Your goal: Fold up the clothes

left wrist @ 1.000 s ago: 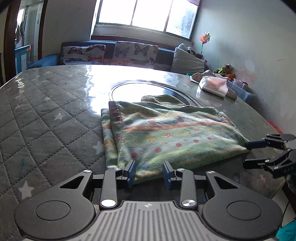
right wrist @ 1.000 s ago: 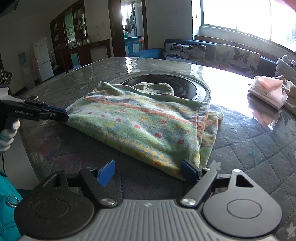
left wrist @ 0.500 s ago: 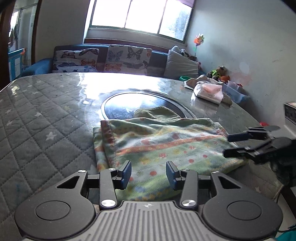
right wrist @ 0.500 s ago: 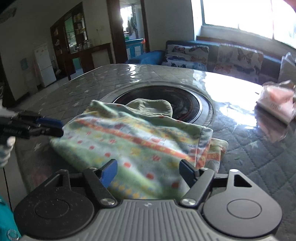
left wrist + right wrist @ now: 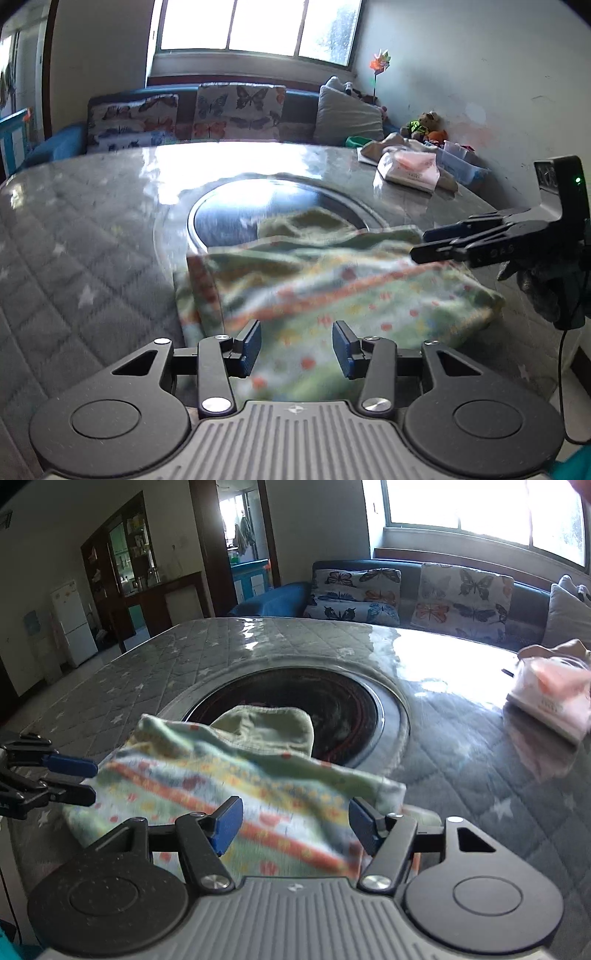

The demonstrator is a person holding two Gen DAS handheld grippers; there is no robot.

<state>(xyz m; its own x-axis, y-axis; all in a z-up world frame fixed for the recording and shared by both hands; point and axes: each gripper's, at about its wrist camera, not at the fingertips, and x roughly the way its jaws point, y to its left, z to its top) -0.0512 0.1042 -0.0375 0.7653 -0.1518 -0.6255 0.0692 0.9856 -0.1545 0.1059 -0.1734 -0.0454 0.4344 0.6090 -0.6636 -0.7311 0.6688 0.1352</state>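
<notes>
Left wrist view: the left gripper (image 5: 295,345) has its jaws apart over the near edge of the folded green garment (image 5: 332,288), which lies on the quilted worktop (image 5: 92,258) just in front of its round inset (image 5: 236,206).

Right wrist view: the right gripper (image 5: 295,823) has jaws apart, just been closing, with the garment (image 5: 229,786) between them, unpinched.

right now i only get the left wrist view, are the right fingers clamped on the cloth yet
Observer: No. In the right wrist view the right gripper has just been closing its jaws, but they stand apart. The cloth shows in the gap and neither pad presses it.
Operator: and my left one from the side
Observer: The left gripper sits at the cloth's corner with its fingers apart. Its jaws have just been opening and nothing is pinched.
Operator: anything off to that side of the room
Observer: A white fridge stands beside a dark cabinet, past the table.
</notes>
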